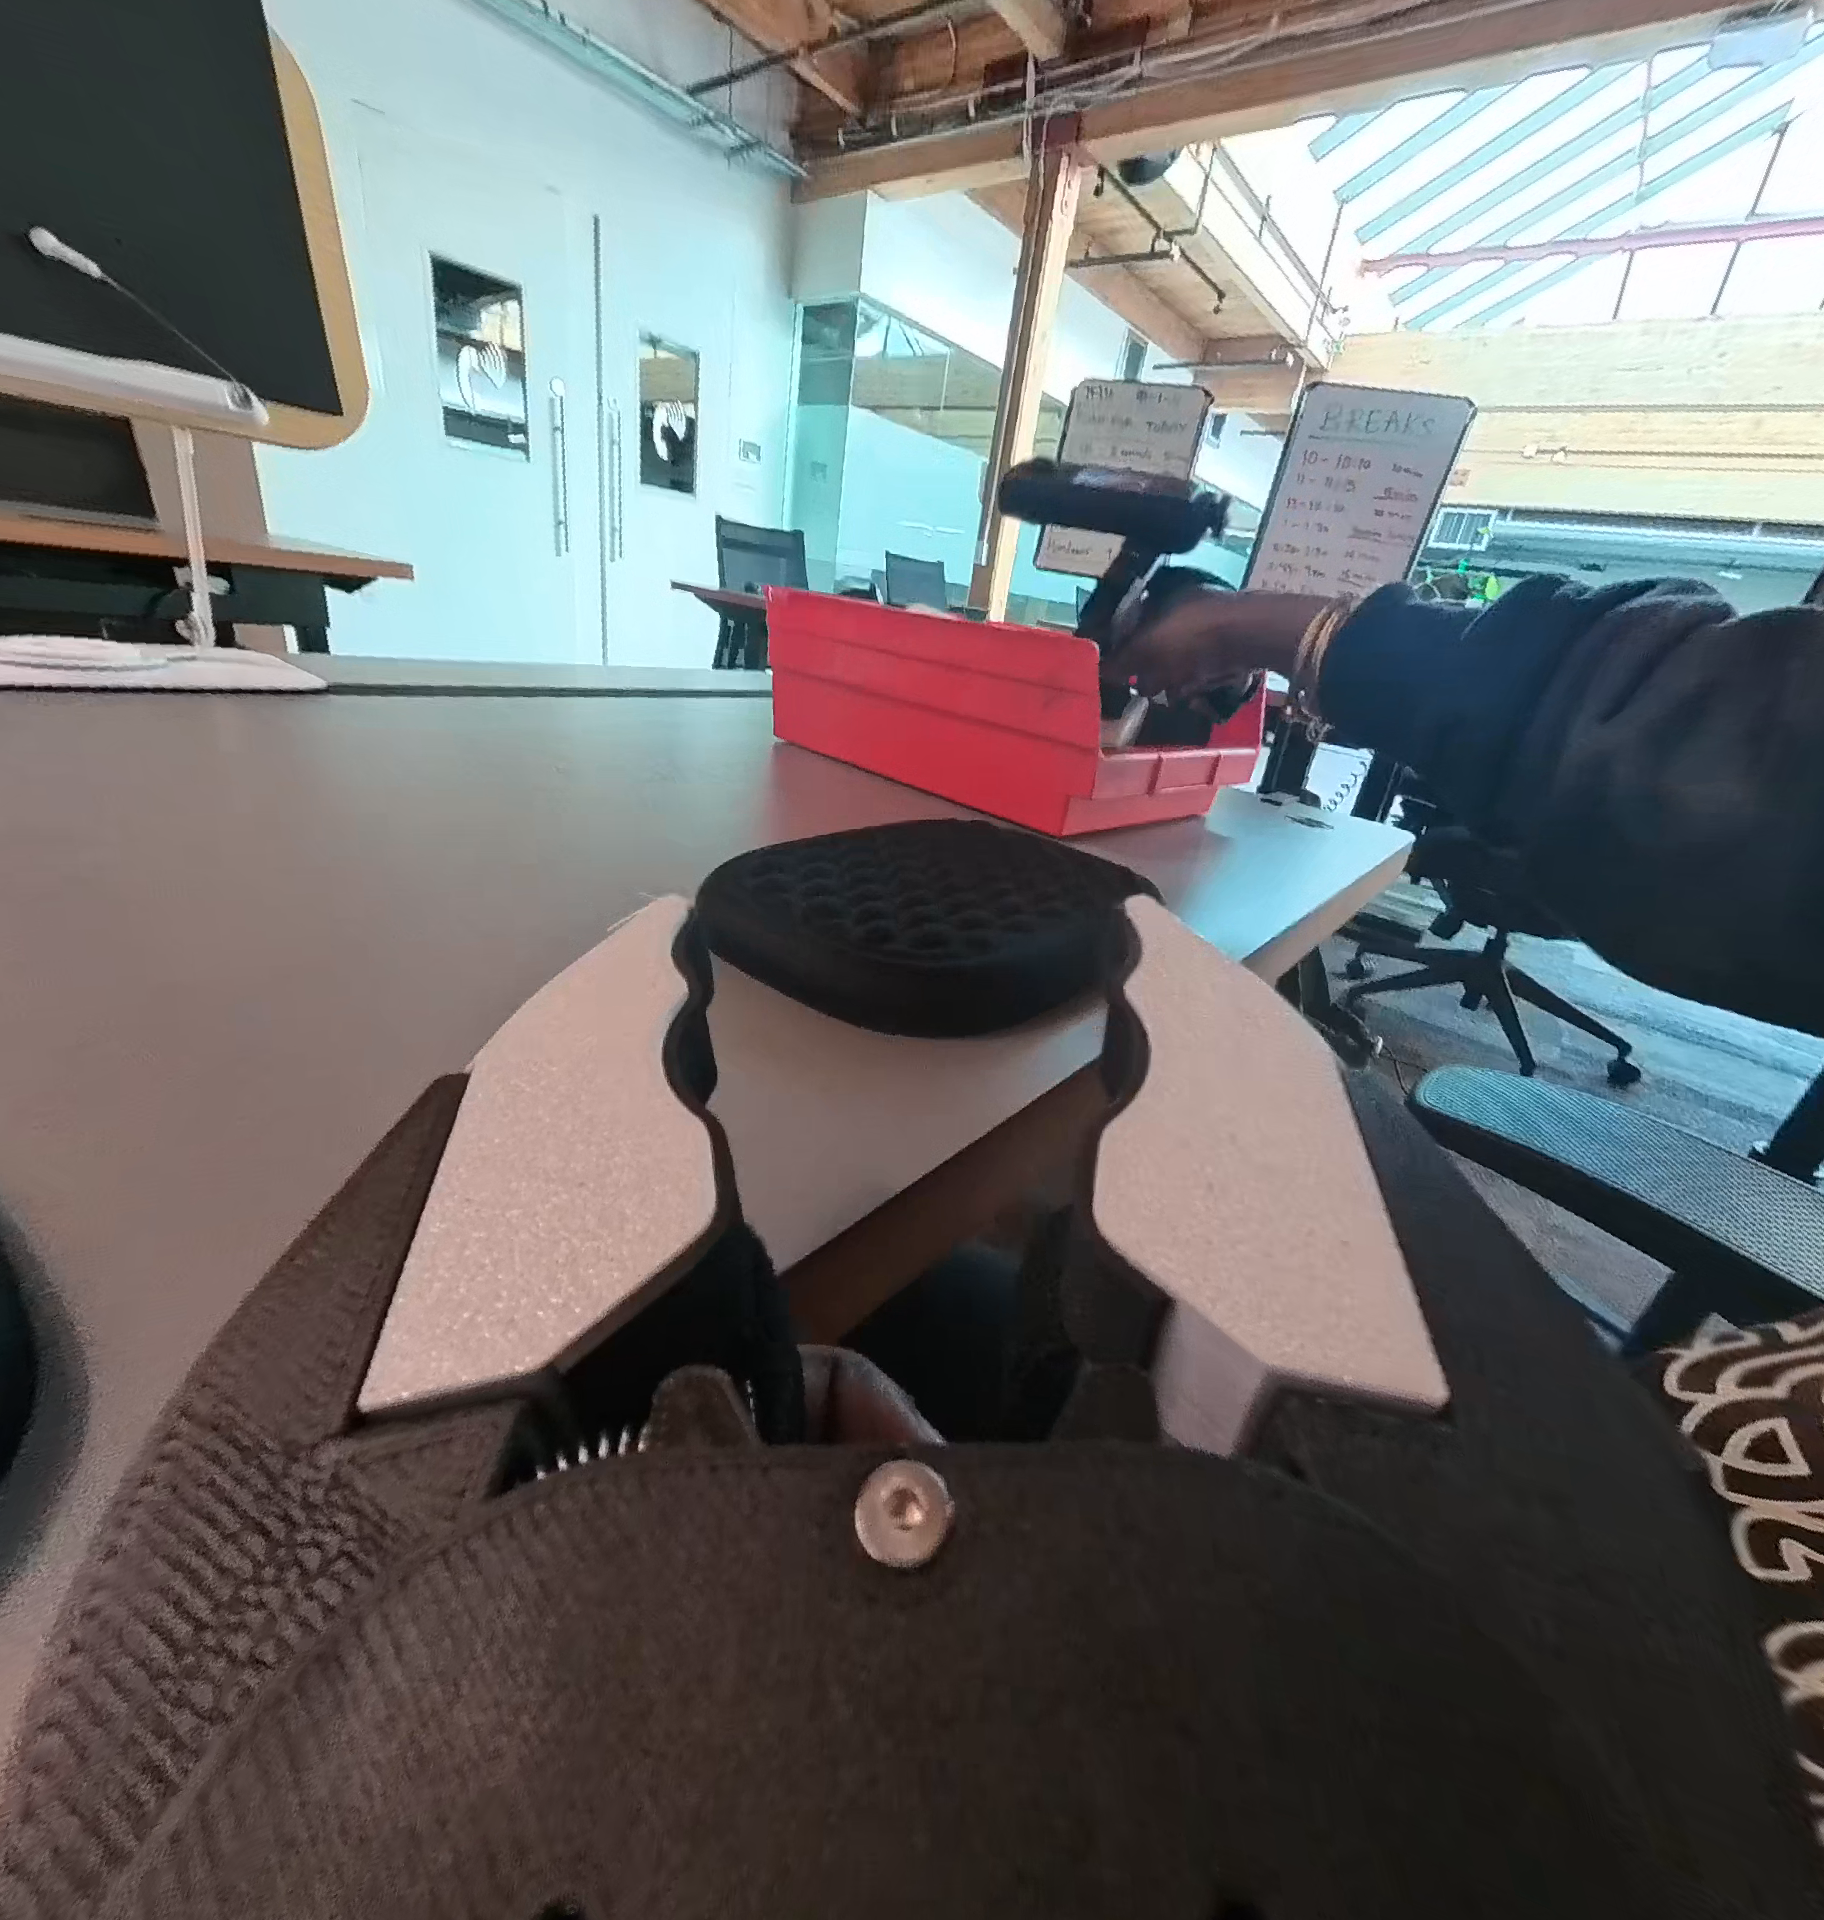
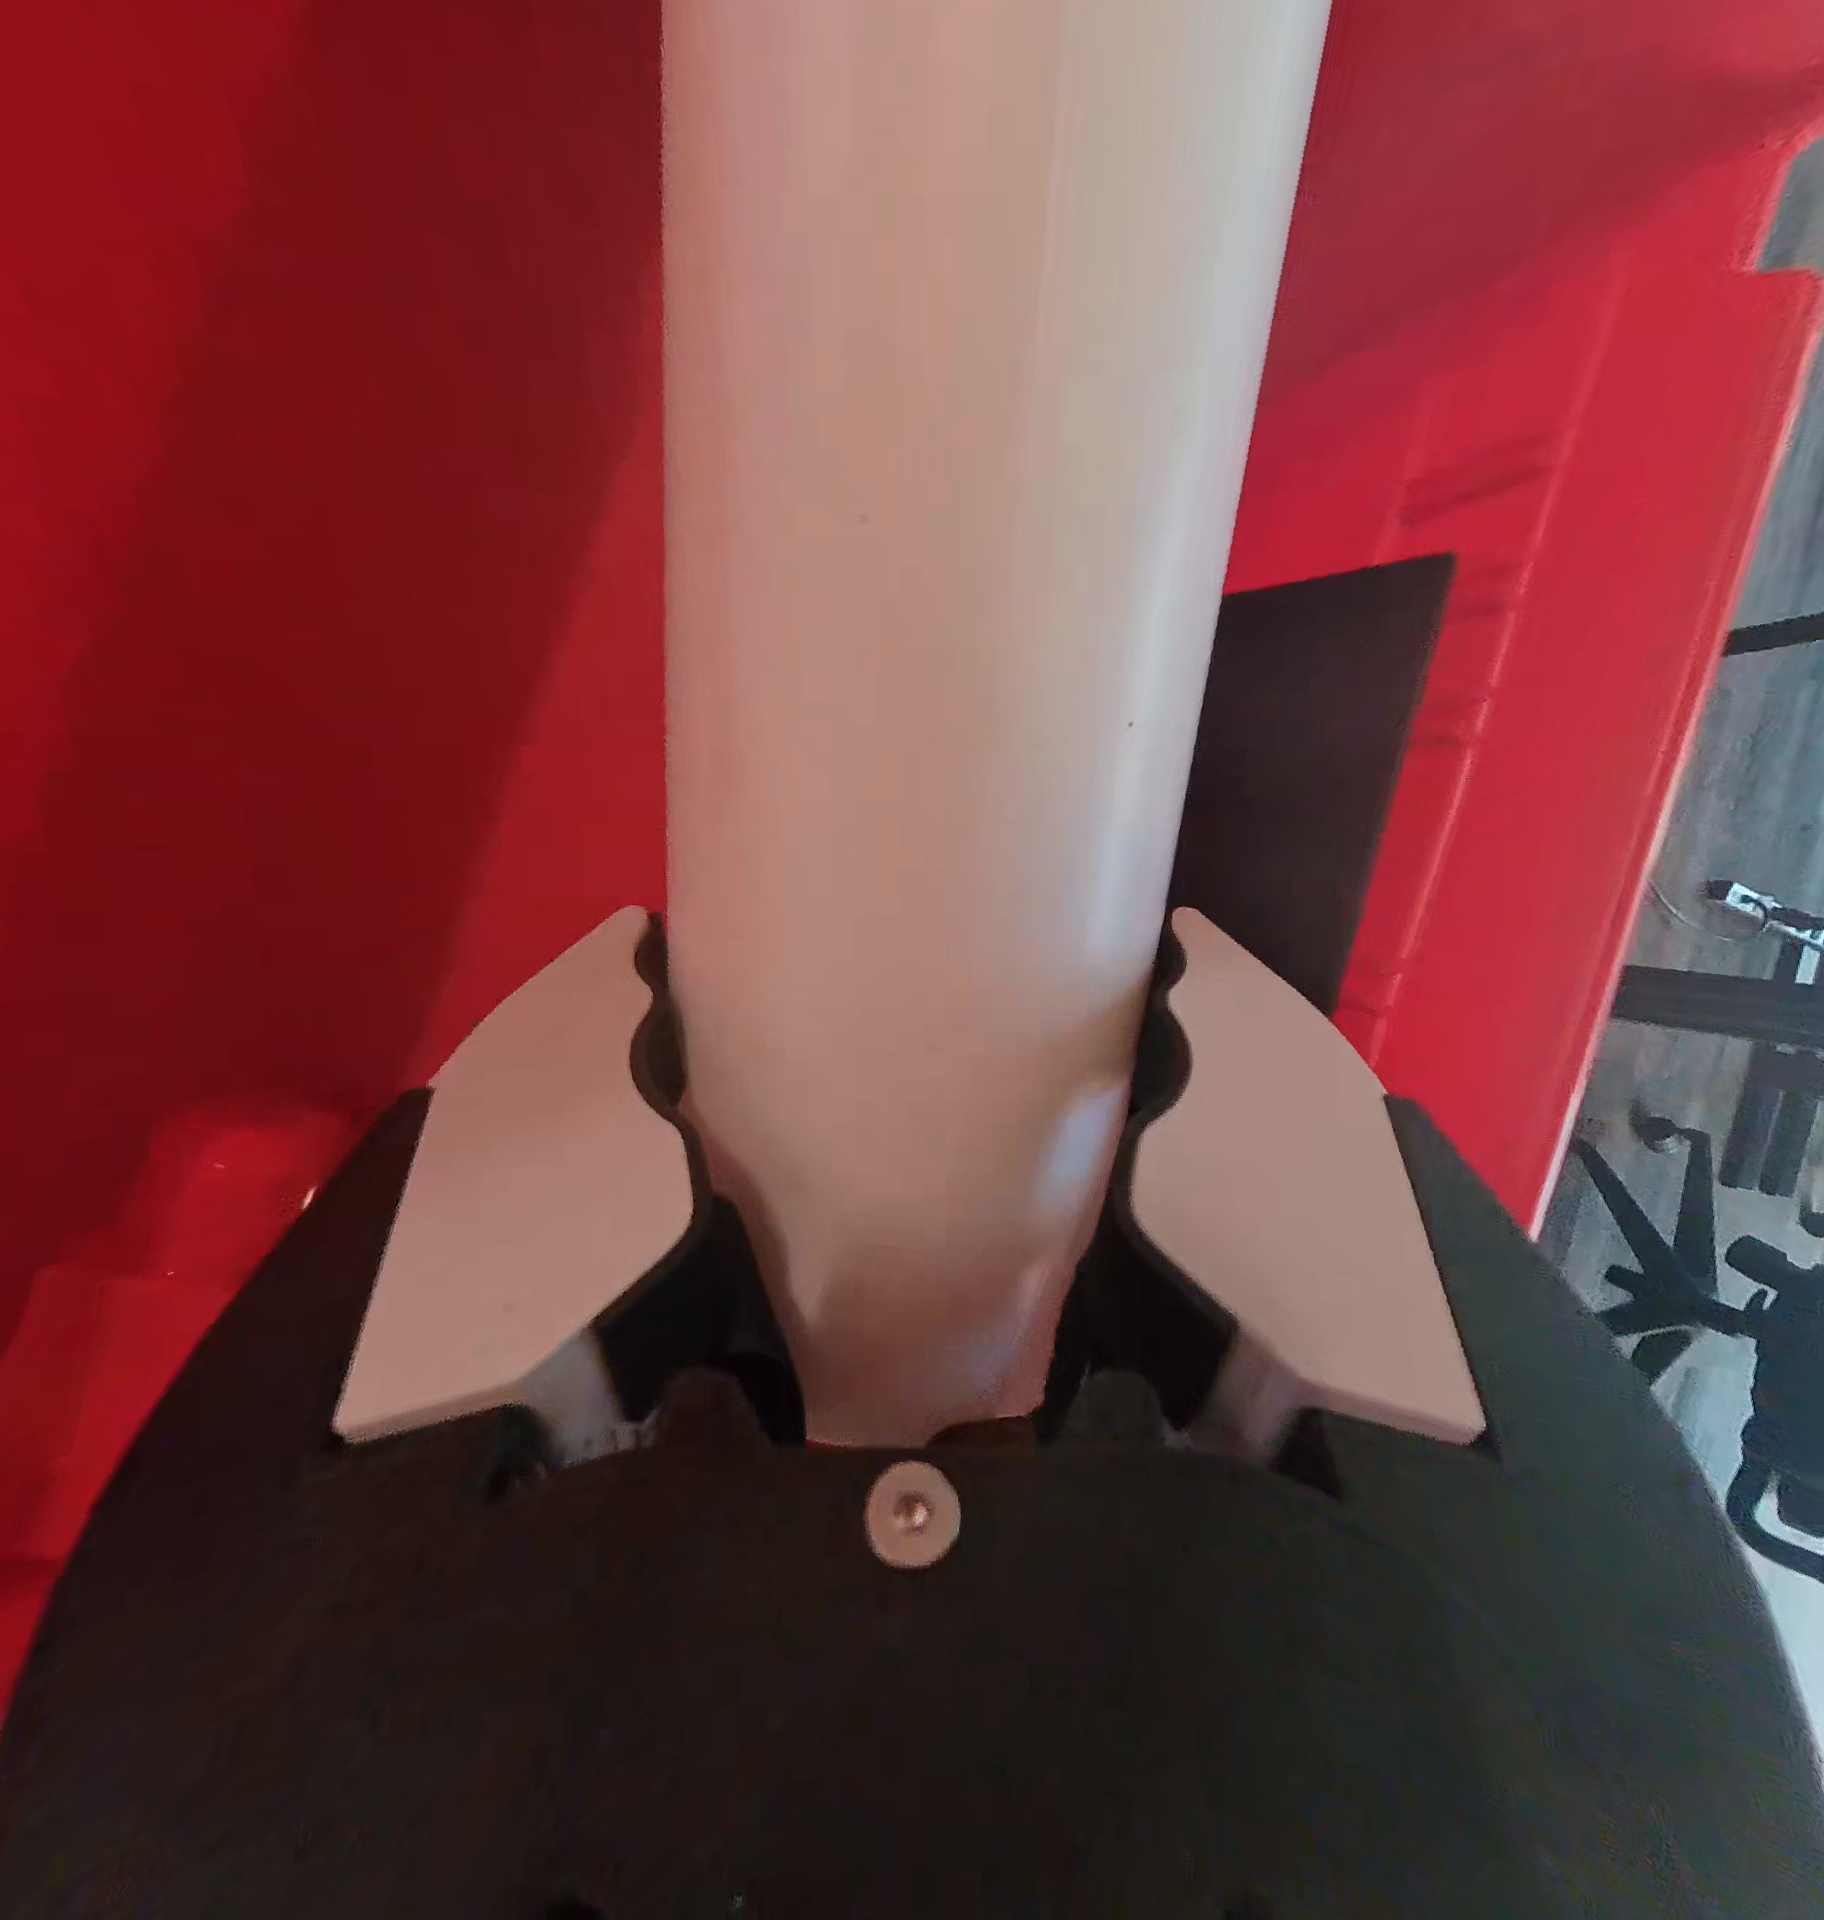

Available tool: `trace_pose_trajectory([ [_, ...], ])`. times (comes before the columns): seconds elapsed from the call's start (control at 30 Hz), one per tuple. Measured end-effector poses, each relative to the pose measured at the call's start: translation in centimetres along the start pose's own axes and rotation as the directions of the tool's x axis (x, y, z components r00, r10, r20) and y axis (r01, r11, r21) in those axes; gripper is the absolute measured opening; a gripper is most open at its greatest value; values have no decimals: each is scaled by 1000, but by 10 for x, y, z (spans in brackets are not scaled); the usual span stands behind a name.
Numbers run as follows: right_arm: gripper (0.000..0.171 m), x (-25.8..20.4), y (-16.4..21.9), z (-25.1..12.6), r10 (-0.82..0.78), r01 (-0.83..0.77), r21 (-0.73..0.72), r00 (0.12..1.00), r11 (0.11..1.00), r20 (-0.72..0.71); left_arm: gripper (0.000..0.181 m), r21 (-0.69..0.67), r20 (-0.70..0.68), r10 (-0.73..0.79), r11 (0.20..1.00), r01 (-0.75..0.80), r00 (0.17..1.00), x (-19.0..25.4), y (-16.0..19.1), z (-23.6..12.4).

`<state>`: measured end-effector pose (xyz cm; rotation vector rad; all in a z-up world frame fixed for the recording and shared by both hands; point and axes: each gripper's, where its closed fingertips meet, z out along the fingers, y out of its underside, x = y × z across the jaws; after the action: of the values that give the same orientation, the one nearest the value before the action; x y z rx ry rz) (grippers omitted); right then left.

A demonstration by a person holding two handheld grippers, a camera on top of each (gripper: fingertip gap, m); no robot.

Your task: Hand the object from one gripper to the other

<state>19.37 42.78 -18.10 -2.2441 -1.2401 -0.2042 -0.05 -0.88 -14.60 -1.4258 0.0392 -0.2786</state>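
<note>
Jaws of the left gripper (image 1: 913,1023) pinch a white piece with a black honeycomb cap (image 1: 918,914), low over the table (image 1: 264,831). Farther right, the right gripper (image 2: 913,1023) reaches into the red bin (image 2: 264,520), jaws pressed on a white tube (image 2: 949,520). It looks light, stiff and smooth, probably slippery; take hold mid-shaft.

A red bin (image 1: 949,707) sits behind a white object (image 1: 866,1122) with black honeycomb-patterned cap (image 1: 918,925).
</note>
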Motion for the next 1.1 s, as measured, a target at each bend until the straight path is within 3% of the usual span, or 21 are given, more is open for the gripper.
trace_pose_trajectory([
  [0.17,88,-2,5,1,-11,12,-59,1000,998,9,72,-80,-1,16,997,-16,1000,3,11,4],
  [0.27,85,1,2,0,-1,1,-21,1000,1000,-1,73,-96,1,9,995,-9,1000,5,14,5],
  [0.37,84,3,-8,-11,58,-59,86,998,995,13,71,-101,30,-18,995,21,999,0,15,6],
  [0.47,89,4,-30,-44,179,-194,303,981,933,78,69,-102,44,-44,994,48,998,-3,15,6],
  [0.53,93,-2,-52,-85,264,-347,508,937,788,229,68,-109,51,-44,993,50,998,-3,17,7],
  [0.6,98,-19,-70,-144,241,-514,680,854,523,460,67,-116,49,-29,993,35,998,-2,18,8],
  [0.67,114,-37,-69,-207,132,-625,754,780,199,612,67,-121,46,-5,993,10,999,1,18,8],
  [0.73,110,-58,-48,-253,48,-647,760,759,-58,649,67,-115,43,19,993,-14,999,3,17,7],
  [0.77,103,-73,-34,-268,20,-638,756,762,-147,647,67,-106,42,24,994,-19,999,4,15,7],
  [0.83,97,-112,-6,-285,-40,-631,737,765,-242,642,67,-84,27,14,996,-11,1000,7,10,6],
  [0.97,74,-195,49,-280,-143,-649,721,759,-242,635,67,-61,-21,-43,997,42,999,12,-1,3],
  [1.03,59,-221,72,-274,-157,-596,758,802,-265,576,67,-40,-39,-65,997,64,997,12,-11,1],
  [1.1,57,-233,78,-278,-185,-532,811,847,-243,499,67,-15,-74,-70,997,69,995,13,-26,-3],
])
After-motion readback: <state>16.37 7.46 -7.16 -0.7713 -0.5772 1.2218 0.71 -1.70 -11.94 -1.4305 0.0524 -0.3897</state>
